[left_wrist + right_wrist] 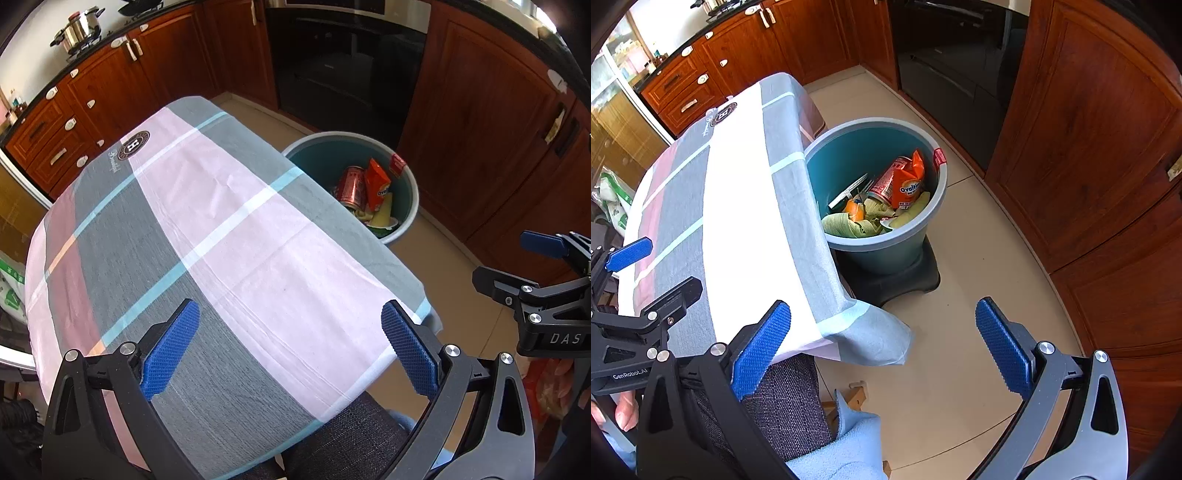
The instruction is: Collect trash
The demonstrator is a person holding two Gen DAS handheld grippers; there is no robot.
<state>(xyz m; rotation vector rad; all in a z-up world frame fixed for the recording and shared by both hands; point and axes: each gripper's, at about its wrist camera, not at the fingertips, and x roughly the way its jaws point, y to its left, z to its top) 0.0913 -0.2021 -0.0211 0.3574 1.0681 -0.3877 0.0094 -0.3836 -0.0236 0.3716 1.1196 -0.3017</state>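
Observation:
A teal bin (408, 192) (871, 147) stands on the floor beside the table's right edge. It holds trash: a red can (352, 186) (884, 182), an orange Ovaltine packet (376, 181) (910, 181), yellow-green wrappers (849, 223) and other scraps. My left gripper (291, 347) is open and empty above the near end of the cloth-covered table (229, 229). My right gripper (882, 347) is open and empty, over the floor by the table's near right corner; it also shows in the left wrist view (517, 266). The left gripper shows at the left of the right wrist view (650, 266).
The table (738, 206) carries a pink, grey and white checked cloth with nothing on it. Wooden cabinets (110, 92) and a black oven (347, 66) stand behind. A pot (79, 31) sits on the counter. A dark chair seat (790, 402) lies under the near table edge.

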